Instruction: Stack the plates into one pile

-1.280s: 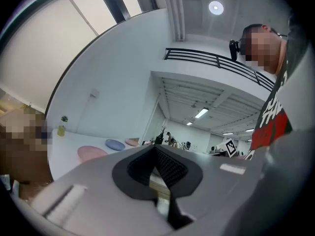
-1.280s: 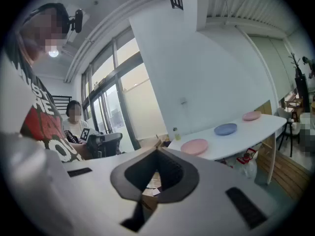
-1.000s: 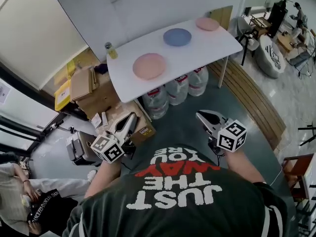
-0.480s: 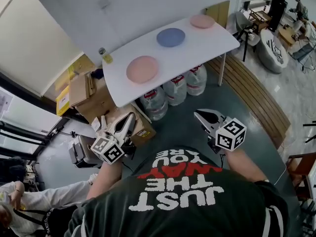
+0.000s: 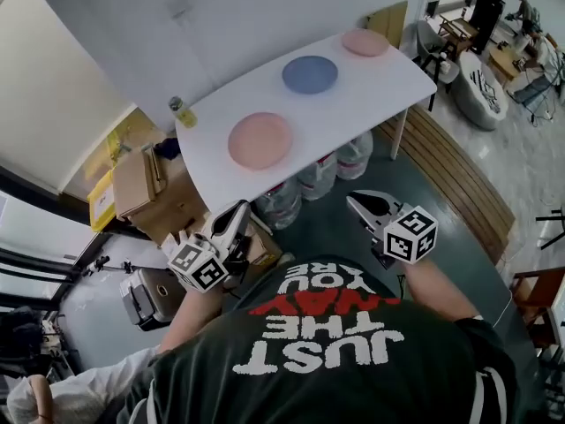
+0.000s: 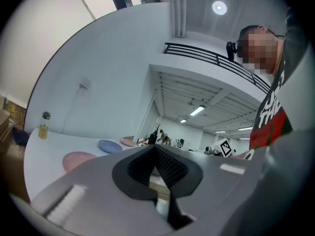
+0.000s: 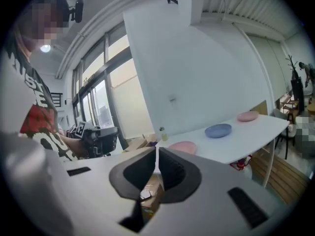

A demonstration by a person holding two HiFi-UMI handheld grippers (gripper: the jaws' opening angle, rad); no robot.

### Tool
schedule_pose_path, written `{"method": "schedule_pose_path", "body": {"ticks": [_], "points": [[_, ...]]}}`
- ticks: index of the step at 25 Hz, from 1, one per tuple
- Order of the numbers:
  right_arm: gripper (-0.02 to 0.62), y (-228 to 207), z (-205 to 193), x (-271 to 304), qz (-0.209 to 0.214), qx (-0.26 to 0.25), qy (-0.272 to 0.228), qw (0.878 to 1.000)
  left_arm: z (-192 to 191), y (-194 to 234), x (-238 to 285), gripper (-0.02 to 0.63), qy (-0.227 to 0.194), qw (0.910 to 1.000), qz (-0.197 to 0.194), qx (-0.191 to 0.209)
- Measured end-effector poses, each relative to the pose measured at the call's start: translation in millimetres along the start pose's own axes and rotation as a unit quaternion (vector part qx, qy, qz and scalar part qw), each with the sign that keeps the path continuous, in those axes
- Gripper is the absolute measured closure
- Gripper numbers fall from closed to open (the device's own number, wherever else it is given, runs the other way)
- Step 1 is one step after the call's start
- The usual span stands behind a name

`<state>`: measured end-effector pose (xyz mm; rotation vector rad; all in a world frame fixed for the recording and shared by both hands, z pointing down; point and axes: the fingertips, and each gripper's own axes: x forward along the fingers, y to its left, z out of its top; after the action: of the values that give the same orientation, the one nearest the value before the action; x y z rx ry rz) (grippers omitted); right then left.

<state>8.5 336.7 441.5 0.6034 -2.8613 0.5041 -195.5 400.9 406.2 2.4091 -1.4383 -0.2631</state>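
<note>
White desk stands ahead of the person, and three plates lie on it in a slanting row, each well apart from the next, so none is stacked yet. The near pink plate lies toward the left end of the desk. The blue plate sits about the middle, and the far pink plate lies close to the far right end. A small bottle stands alone at the left end, near the wall side. Under the desk, large water jugs stand on the floor, and cardboard boxes are piled to the left of it.

Both tools are held short of the desk, over the dark floor, and point toward it. The left tool has its jaws pressed together with nothing between them. The right tool is the same — jaws closed and empty. Neither touches a plate or the desk. In the left gripper view all three plates show to the left of the closed tips. In the right gripper view they show above and to the right of the tips.
</note>
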Motion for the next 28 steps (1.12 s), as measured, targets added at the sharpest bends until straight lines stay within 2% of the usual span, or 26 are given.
{"method": "schedule_pose_path", "body": {"ticks": [3, 6, 11, 14, 16, 18, 20, 24, 28], "points": [[0.591, -5.8, 7.3, 53.5, -0.021, 0.007, 0.008, 1.0, 17.9, 44.9, 5.7, 0.611, 0.01, 0.9996, -0.027, 0.002], [0.589, -22.4, 7.2, 103.0, -0.043, 0.018, 0.037, 0.998, 38.2, 83.3, 10.8, 0.611, 0.019, 0.9981, -0.056, 0.014], [0.585, -75.9, -14.9, 177.8, -0.084, 0.049, 0.091, 0.991, 44.9, 136.4, 23.5, 0.611, 0.039, 0.9977, -0.054, 0.012], [0.497, -106.6, -41.5, 213.8, -0.088, 0.085, 0.128, 0.984, 38.8, 146.7, 33.8, 0.611, 0.049, 0.997, -0.059, 0.005], [0.497, -130.0, -60.8, 235.4, -0.099, 0.126, 0.144, 0.977, 32.8, 149.3, 42.2, 0.611, 0.063, 0.9961, -0.061, 0.006], [0.495, -151.3, -81.2, 254.6, -0.113, 0.162, 0.165, 0.966, 26.7, 152.6, 50.0, 0.611, 0.075, 0.9955, -0.057, 0.008], [0.495, -165.1, -102.0, 272.5, -0.117, 0.177, 0.191, 0.958, 21.8, 156.7, 55.0, 0.611, 0.081, 0.9958, -0.043, 0.002], [0.495, -188.9, -127.8, 308.0, -0.115, 0.192, 0.224, 0.949, 13.4, 170.8, 62.5, 0.611, 0.088, 0.996, -0.014, -0.007], [0.491, -195.1, -145.9, 335.7, -0.103, 0.239, 0.24, 0.935, -1.0, 183.5, 60.5, 0.611, 0.098, 0.9948, 0.015, -0.024]]}}
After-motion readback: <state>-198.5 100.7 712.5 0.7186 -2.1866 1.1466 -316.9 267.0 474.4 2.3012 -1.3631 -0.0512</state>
